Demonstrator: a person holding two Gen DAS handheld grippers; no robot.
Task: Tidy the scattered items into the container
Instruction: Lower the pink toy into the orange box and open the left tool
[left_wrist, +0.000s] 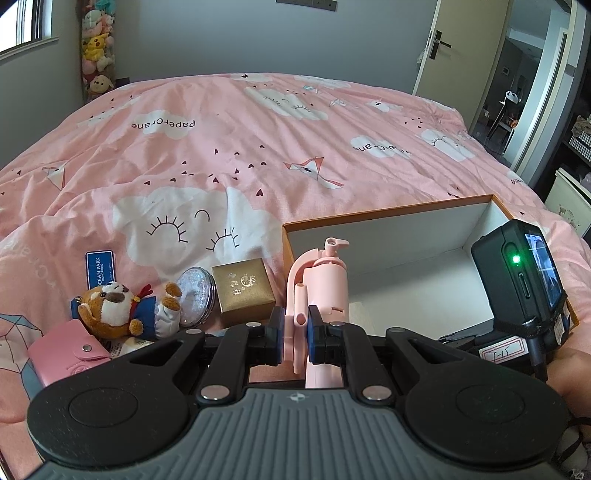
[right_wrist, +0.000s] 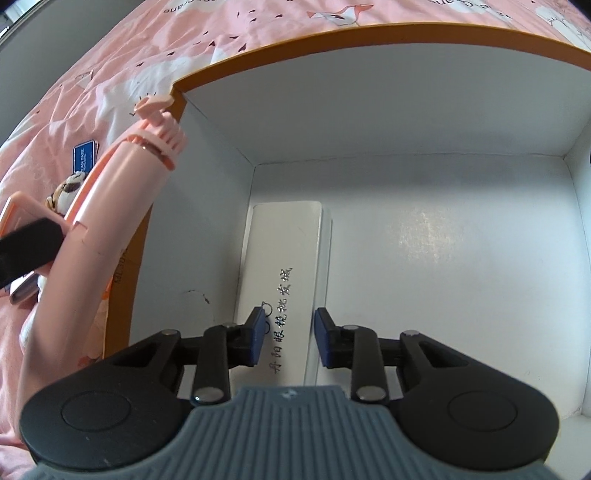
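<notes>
Nearest me, my left gripper (left_wrist: 296, 328) pinches a pink fan (left_wrist: 325, 280) at the box's (right_wrist: 369, 37) left edge, not yet inside. My right gripper (right_wrist: 290, 332) hangs spread above a white case (right_wrist: 284, 251) already lying in the box. Farther left on the pink bedspread (left_wrist: 221, 147) wait a pink wallet (left_wrist: 62, 350), plush toy (left_wrist: 118, 306), round compact (left_wrist: 195, 295), gold box (left_wrist: 245, 288) and blue card (left_wrist: 100, 267). I judge most tidying remains.

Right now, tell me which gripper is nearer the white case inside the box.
Right. The right gripper hangs open directly over the white case in the box; the left gripper holds the pink fan at the box's left wall.
</notes>
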